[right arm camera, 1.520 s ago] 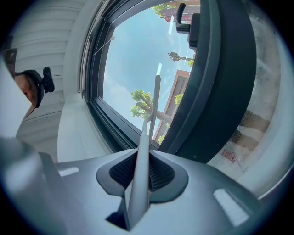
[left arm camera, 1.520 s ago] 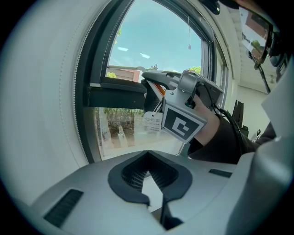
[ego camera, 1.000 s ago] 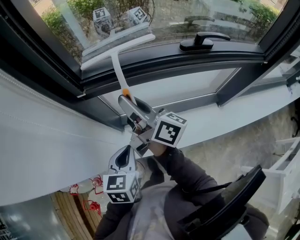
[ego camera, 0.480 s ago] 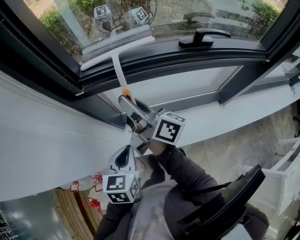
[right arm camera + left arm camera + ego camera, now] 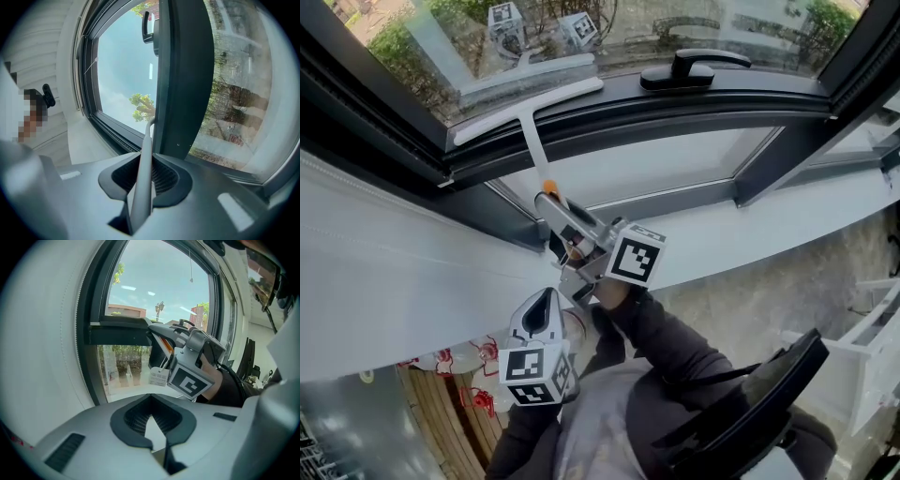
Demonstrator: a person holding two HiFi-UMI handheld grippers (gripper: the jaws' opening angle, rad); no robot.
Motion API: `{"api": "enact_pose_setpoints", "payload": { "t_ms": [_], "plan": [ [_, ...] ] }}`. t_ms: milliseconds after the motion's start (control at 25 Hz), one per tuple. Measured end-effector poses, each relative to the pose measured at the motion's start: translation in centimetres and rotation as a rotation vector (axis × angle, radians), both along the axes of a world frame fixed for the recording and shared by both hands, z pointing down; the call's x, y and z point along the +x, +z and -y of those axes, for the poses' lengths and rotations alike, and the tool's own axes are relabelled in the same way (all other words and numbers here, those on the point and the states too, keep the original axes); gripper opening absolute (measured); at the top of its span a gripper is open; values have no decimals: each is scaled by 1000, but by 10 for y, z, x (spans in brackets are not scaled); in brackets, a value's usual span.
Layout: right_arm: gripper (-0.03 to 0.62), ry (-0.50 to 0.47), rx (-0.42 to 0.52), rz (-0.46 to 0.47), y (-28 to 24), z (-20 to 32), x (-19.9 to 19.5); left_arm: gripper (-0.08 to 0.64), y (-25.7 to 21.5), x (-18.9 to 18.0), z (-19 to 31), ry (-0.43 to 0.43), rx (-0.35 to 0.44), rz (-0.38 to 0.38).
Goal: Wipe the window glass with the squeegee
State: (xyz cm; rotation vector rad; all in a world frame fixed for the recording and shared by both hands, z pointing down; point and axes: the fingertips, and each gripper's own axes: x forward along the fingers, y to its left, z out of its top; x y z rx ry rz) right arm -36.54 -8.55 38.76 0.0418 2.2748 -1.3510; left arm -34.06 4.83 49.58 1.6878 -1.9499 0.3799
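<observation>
Holding the squeegee [image 5: 528, 139] by its thin white handle, your right gripper [image 5: 550, 201] reaches up toward the window. Its jaws are closed tight on the handle, which passes straight between them in the right gripper view [image 5: 143, 176], and a small orange part of the handle shows just beyond the tips. The long white blade of the squeegee lies flat against the window glass [image 5: 637, 33] at its lower edge, just above the dark window frame [image 5: 694, 105]. You can see the blade and both marker cubes mirrored in the glass. To the right of the blade, well apart from it, a black window handle [image 5: 682, 67] sits on the frame.

Your left gripper [image 5: 541, 306] hangs lower, near your body and just below the right one, and it touches nothing. Its jaws are together, with only a thin slit between the pads and nothing in it, as the left gripper view [image 5: 152, 422] shows. That view also looks at the right gripper from below, where a small paper tag [image 5: 159, 376] hangs beside it. A dark sleeve [image 5: 670, 342] covers your right arm. The pale window sill [image 5: 769, 234] runs under the frame.
</observation>
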Motion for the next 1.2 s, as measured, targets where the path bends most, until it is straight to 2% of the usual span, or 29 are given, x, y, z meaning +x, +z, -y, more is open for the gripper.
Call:
{"api": "enact_pose_setpoints", "payload": {
  "t_ms": [320, 480, 600, 720, 880, 960, 1080, 1200],
  "plan": [
    [60, -68, 31, -11, -1, 1, 64, -2, -5, 63, -3, -78, 39, 10],
    [60, -103, 103, -26, -9, -11, 91, -2, -3, 87, -17, -133, 42, 12],
    [60, -110, 154, -31, -13, -30, 133, -2, -6, 120, -34, -156, 49, 27],
    [60, -94, 195, -45, -14, -40, 165, -2, -15, 143, -38, -146, 75, 52],
    [60, -79, 269, -96, -15, -42, 164, -2, -19, 136, -33, -123, 86, 54],
    [60, -49, 310, -118, -18, -49, 179, -2, -20, 146, -35, -101, 95, 50],
    [60, 12, 395, -138, -31, -76, 235, -2, -28, 191, -52, -62, 143, 60],
    [60, 61, 438, -165, -35, -108, 289, -2, -37, 232, -76, -37, 191, 61]
  ]
}}
